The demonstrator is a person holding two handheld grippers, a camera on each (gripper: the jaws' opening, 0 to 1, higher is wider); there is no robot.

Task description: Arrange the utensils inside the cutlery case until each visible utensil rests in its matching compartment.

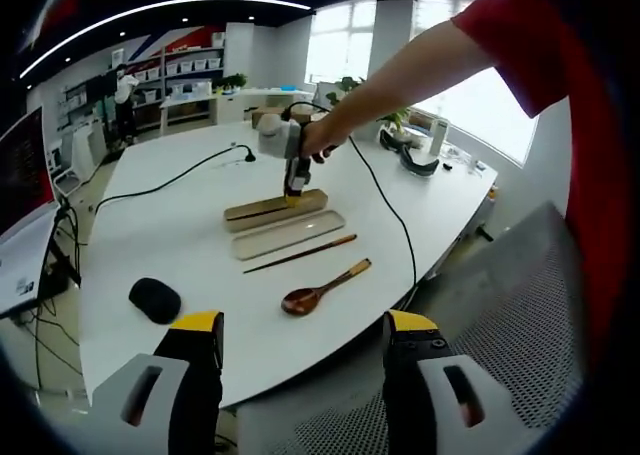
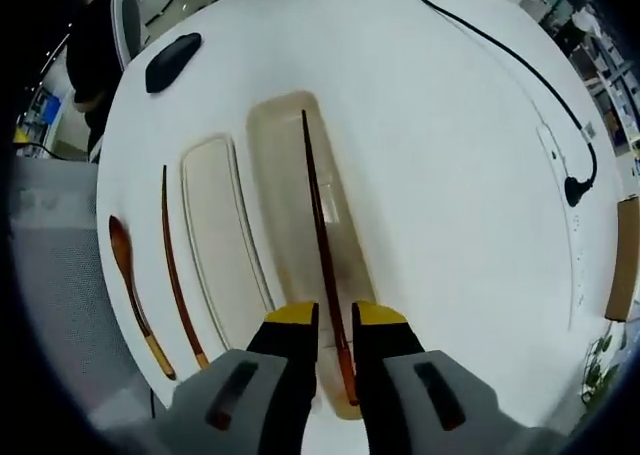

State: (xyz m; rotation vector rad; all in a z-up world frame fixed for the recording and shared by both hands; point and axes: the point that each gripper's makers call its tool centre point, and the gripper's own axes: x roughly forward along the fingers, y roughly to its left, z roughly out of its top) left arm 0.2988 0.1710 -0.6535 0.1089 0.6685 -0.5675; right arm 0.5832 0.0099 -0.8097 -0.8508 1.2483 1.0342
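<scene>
A long beige cutlery case base [image 2: 285,175] lies on the white table [image 2: 450,225], its flat lid [image 2: 215,235] beside it. One dark wooden chopstick [image 2: 322,235] lies lengthwise in the base, passing between the jaws of my right gripper [image 2: 336,320], which stand narrowly open around its near end. A second chopstick [image 2: 175,265] and a wooden spoon [image 2: 128,275] lie on the table beyond the lid. In the left gripper view my left gripper [image 1: 308,327] hangs open over the table's near edge. Ahead are the spoon [image 1: 325,287], the chopstick [image 1: 300,253], the lid [image 1: 290,233], the base [image 1: 262,211] and the right gripper [image 1: 294,197].
A black mouse [image 1: 155,300] sits at the table's left front. A black cable [image 1: 385,200] runs across the table to the right gripper, and another cable [image 2: 520,65] ends in a plug. A person's arm in a red sleeve [image 1: 520,35] reaches over the right side. A grey mesh chair [image 1: 510,305] stands by the edge.
</scene>
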